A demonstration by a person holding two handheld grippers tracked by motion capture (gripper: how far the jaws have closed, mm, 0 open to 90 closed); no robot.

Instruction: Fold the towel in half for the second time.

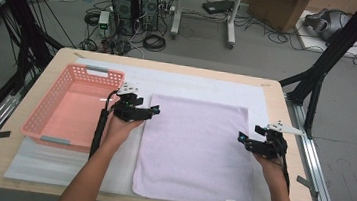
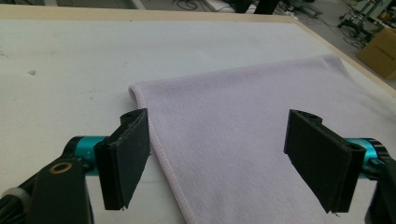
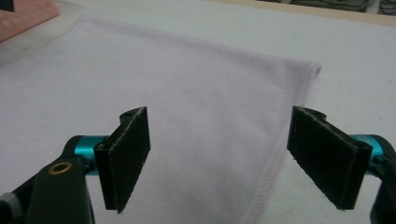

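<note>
My left tool (image 1: pixel 155 110) and right tool (image 1: pixel 241 136), both spread wide, flank the lavender towel (image 1: pixel 194 147) beside a pink basket (image 1: pixel 73 104).

- I see a pale lilac towel (image 1: pixel 194 150), plain and unpatterned, with a small white label at its near hem.
- Under it is a white mat (image 1: pixel 188 84), also plain, with a few faint grey specks in my left gripper view.
- The table (image 1: pixel 290 142) shows a light tan wood rim.
- My basket (image 1: pixel 72 107) is salmon pink, its walls a grid of small holes, with grey strips on two rims.
- My left gripper (image 2: pixel 217 156) has matte black jaws on bright teal fittings, with a brass ring on the black body.
- My right gripper (image 3: pixel 219 158) matches: black jaws, teal fittings.
- Floor is grey, with black cables.
</note>
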